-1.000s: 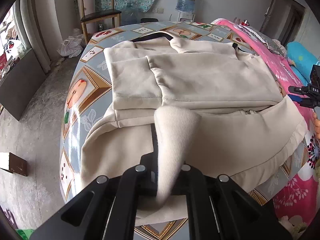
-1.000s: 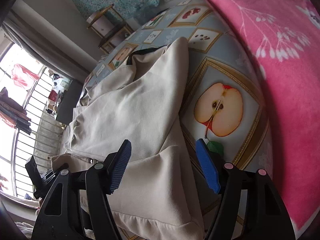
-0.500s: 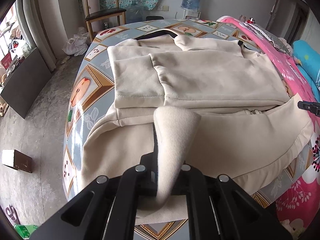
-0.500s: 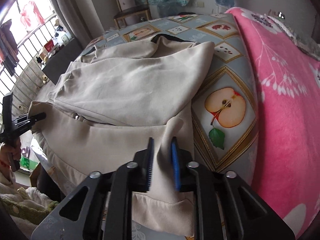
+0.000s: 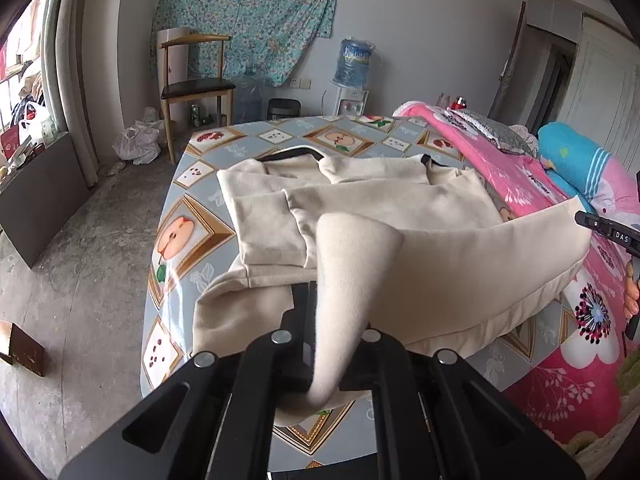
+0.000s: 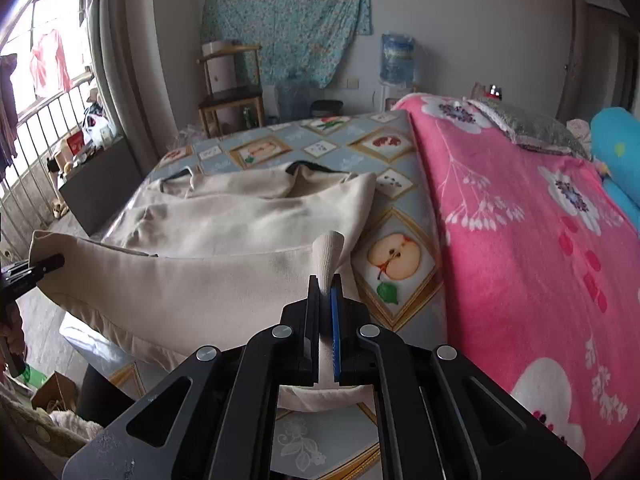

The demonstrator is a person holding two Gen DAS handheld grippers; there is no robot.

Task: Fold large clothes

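Bed: a wide bed under a blue-grey oilcloth printed with framed fruit pictures (image 5: 192,236); everything below is placed relative to it.
Blanket: a pink fleece blanket with white flowers (image 6: 520,216) covers the bed's right side as my right camera sees it.
Garment: a large cream-coloured fleece top with dark neck trim (image 5: 392,196) lies flat across the middle of the bed, neckline toward the far edge. Its near hem is lifted off the bed and stretched between my two grippers, and the rest lies on the oilcloth.
Wall cloth: a teal flower-print sheet (image 5: 248,16) hangs on the wall beyond the bed's far end.
Chair: a wooden chair with a dark seat (image 5: 192,80) stands on the concrete floor past the bed's far left corner.
Water bottle: a blue water-cooler bottle on a white dispenser (image 5: 354,62) stands against the wall behind the bed's far edge.
Left gripper: my black left gripper (image 5: 324,308) is clamped on the hem's left corner; the cream ribbing sticks up between its fingers, above the bed's near edge.
Right gripper: my right gripper, black with blue pads (image 6: 326,296), is pinched tight on the hem's right corner, a tuft of fabric poking out above the tips, over the bed's near edge beside the pink blanket.
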